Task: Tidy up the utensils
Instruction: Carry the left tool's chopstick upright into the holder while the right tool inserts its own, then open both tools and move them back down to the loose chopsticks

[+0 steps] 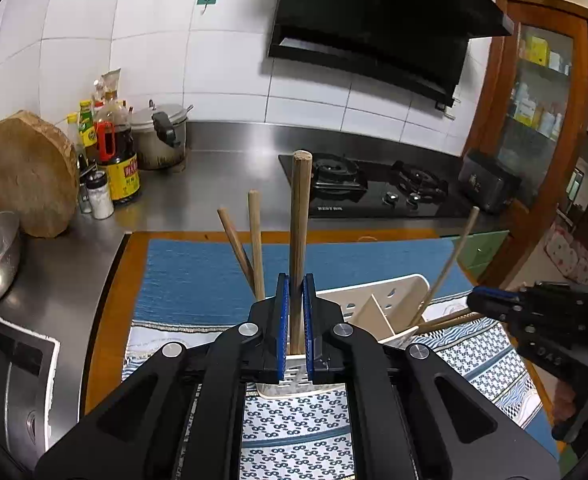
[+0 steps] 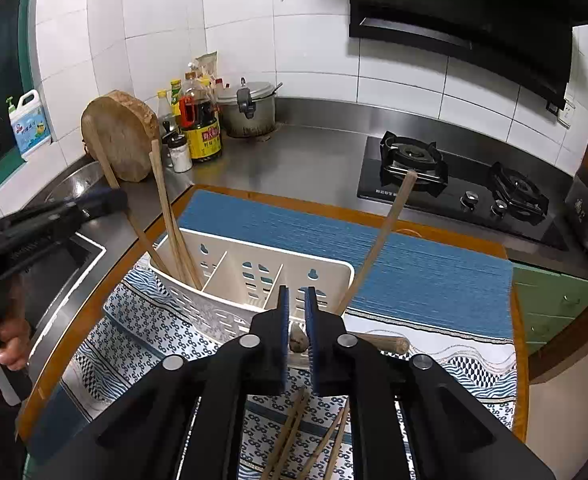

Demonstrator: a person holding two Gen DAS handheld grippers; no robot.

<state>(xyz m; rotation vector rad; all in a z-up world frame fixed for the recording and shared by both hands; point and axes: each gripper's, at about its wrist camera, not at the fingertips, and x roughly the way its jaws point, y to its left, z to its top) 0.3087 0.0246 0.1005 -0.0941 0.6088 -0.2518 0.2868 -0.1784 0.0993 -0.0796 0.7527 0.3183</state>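
- The white utensil caddy [image 2: 249,276] stands on the patterned cloth [image 2: 141,336]. Two dividers split it into three compartments.
- In the right wrist view, three wooden handles [image 2: 165,216] lean in the caddy's left compartment. One long thin stick [image 2: 378,244] leans out over the right end.
- The left hand-held gripper [image 1: 297,312] is closed on a thick wooden handle [image 1: 300,216], which stands upright between its blue pads directly above the caddy. The handle's lower end is hidden behind the jaws.
- From the left wrist camera, two more handles [image 1: 249,244] rise just left of the held one; this is likely the same group of three.
- The right hand-held gripper [image 2: 297,320] has its jaws set narrow. A brownish, rounded utensil end [image 2: 298,340] sits between the pads; whether they press on it I cannot tell.
- A rounded wooden handle end [image 2: 390,344] pokes out from behind the right gripper on the cloth.
- Several chopsticks [image 2: 306,436] lie on the cloth under the right gripper. About four show, but the gripper body cuts them off, so the count is uncertain.
- A blue mat [image 2: 414,264] lies behind the caddy on the wooden tabletop [image 2: 518,320].
- At the left edge of the right wrist view, a person's hand [image 2: 1,348] grips the other tool; it is partly cropped.
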